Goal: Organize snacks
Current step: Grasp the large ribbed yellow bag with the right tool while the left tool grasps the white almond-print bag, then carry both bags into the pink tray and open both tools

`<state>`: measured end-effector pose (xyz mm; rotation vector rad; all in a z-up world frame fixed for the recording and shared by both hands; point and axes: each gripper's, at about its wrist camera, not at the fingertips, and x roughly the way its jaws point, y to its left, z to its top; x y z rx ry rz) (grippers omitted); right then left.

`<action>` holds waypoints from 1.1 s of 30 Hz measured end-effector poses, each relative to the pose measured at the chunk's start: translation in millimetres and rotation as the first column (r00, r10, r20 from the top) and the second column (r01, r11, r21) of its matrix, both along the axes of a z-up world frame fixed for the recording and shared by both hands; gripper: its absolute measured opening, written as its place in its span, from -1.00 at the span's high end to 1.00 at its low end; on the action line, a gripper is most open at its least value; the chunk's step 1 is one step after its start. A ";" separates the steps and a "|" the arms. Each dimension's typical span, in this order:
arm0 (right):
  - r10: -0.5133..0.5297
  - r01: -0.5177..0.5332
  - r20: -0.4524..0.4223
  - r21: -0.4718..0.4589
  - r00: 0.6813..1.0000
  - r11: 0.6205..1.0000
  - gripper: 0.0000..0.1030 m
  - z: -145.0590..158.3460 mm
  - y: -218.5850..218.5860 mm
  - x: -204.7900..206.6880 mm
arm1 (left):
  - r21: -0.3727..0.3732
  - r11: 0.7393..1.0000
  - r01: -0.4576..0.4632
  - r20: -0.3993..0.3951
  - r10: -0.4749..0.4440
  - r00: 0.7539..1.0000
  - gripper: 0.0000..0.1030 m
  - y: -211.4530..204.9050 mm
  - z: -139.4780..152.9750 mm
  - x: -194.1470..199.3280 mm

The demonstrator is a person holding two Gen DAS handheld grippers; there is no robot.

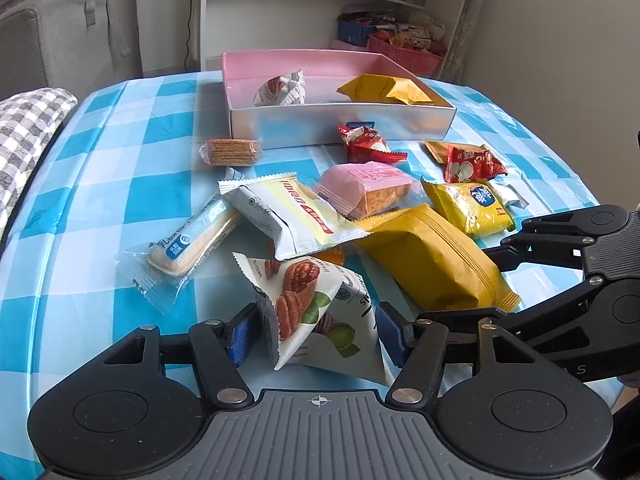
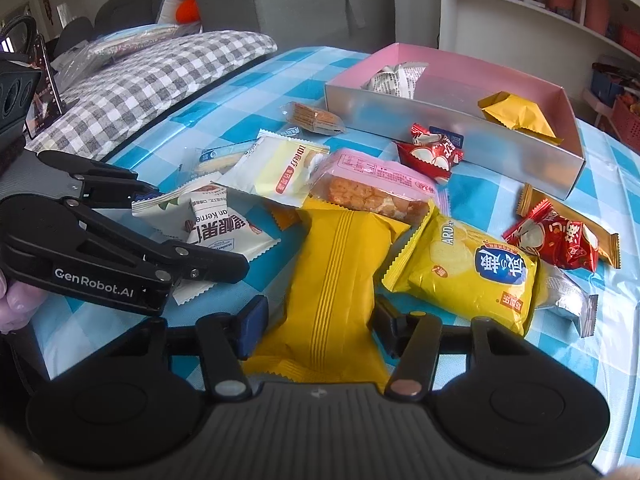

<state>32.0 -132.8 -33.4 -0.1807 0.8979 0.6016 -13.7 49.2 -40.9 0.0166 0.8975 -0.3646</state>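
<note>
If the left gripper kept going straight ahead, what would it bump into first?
The nut packet, already squeezed between the left gripper's fingers. Beyond it, probably the pale yellow packet, though depth is hard to judge.

Surface (image 1: 120, 152) under blue-and-white checked cloth. Pink box (image 1: 340, 124) at the far side. Loose snack packets (image 1: 432, 264) scattered nearer.

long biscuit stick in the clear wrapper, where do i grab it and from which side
Grip the biscuit stick across its narrow middle, coming from above with the jaws square to its length. It lies flat on the tablecloth, its near end free. Its far end tucks under the white and yellow packet, so take the near half, then draw it out toward that free end.
</note>
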 end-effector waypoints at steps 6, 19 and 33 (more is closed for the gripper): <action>0.003 -0.002 0.010 -0.013 1.000 1.000 0.24 1.6 3.0 1.2 | 0.006 1.000 0.013 -0.004 -0.013 1.000 -0.12 -3.2 3.2 -0.7; 0.018 -0.017 0.025 -0.015 1.000 1.000 0.27 16.5 1.1 -2.0 | 0.015 0.999 0.043 0.019 -0.043 0.999 0.03 -6.9 23.4 -6.3; -0.108 0.105 0.056 0.047 0.993 0.993 0.28 53.7 -22.3 21.1 | -0.040 0.999 -0.027 0.068 0.029 0.997 0.05 2.6 56.0 9.7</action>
